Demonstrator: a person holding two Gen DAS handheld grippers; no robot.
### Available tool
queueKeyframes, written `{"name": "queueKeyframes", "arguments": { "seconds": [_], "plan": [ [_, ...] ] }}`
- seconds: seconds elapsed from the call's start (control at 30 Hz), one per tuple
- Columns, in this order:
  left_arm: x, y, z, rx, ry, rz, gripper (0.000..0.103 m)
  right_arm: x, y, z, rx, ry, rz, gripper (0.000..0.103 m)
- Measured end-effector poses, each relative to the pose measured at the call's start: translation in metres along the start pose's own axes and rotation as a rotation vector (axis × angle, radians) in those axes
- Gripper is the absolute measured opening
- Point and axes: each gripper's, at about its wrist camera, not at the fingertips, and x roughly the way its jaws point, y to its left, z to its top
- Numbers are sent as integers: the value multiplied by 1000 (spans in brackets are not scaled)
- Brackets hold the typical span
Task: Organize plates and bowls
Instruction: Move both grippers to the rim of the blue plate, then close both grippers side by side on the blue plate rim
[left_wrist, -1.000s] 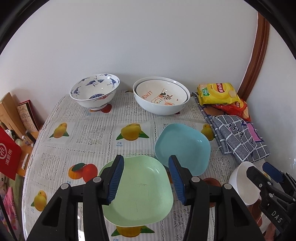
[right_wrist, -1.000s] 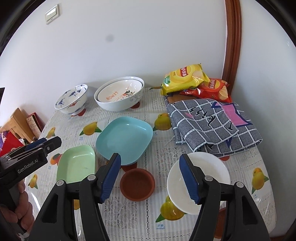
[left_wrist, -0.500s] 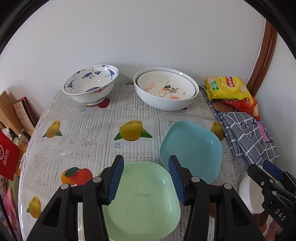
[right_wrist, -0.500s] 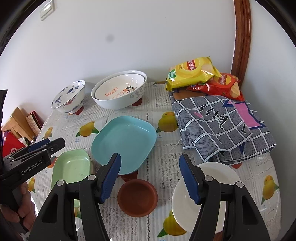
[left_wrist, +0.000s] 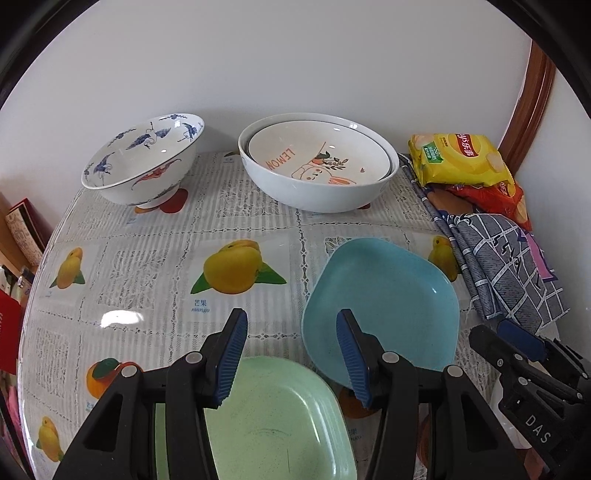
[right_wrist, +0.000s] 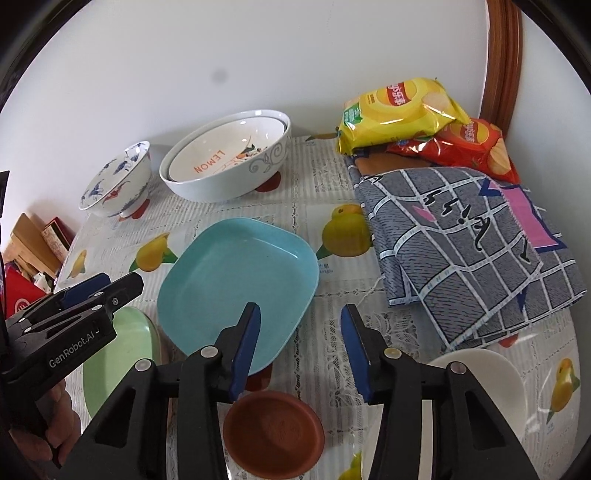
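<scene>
A light blue square plate (left_wrist: 384, 306) (right_wrist: 236, 280) lies mid-table, with a green square plate (left_wrist: 273, 421) (right_wrist: 118, 354) at its near left. A small brown dish (right_wrist: 273, 432) and a white plate (right_wrist: 480, 384) sit near the front. Two nested white bowls, the inner marked LEMON (left_wrist: 317, 162) (right_wrist: 225, 158), and a blue-patterned bowl (left_wrist: 144, 158) (right_wrist: 118, 181) stand at the back. My left gripper (left_wrist: 290, 325) is open above the green plate's far edge. My right gripper (right_wrist: 299, 321) is open above the blue plate's near right edge.
A fruit-print tablecloth (left_wrist: 147, 258) covers the table. A folded grey checked cloth (right_wrist: 465, 243) and yellow (right_wrist: 399, 110) and red (right_wrist: 469, 144) chip bags lie at the right back. Boxes (left_wrist: 26, 232) stand beyond the left edge. A white wall is behind.
Both grippers have moved forward and lower toward the plates. The plates and bowls have not moved.
</scene>
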Motion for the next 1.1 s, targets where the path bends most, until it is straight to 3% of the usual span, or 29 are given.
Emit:
{"name": "queueKeyframes", "arguments": {
  "seconds": [0.43, 0.57, 0.87, 0.93, 1.0, 1.1],
  "plan": [
    [44, -16, 11, 23, 59, -35, 48, 36, 6, 11, -8, 53, -27, 42],
    [52, -18, 9, 28, 74, -41, 48, 45, 5, 10, 0, 78, -24, 36],
    [69, -21, 7, 46, 121, -44, 33, 65, 3, 9, 35, 133, -57, 30],
    [72, -20, 7, 43, 129, -44, 29, 71, 4, 8, 32, 149, -56, 16],
    [74, -21, 7, 44, 129, -41, 18, 75, 6, 6, 24, 159, -52, 13],
    [73, -21, 8, 44, 108, -58, 15, 72, 7, 6, 13, 124, -83, 12]
  ]
}}
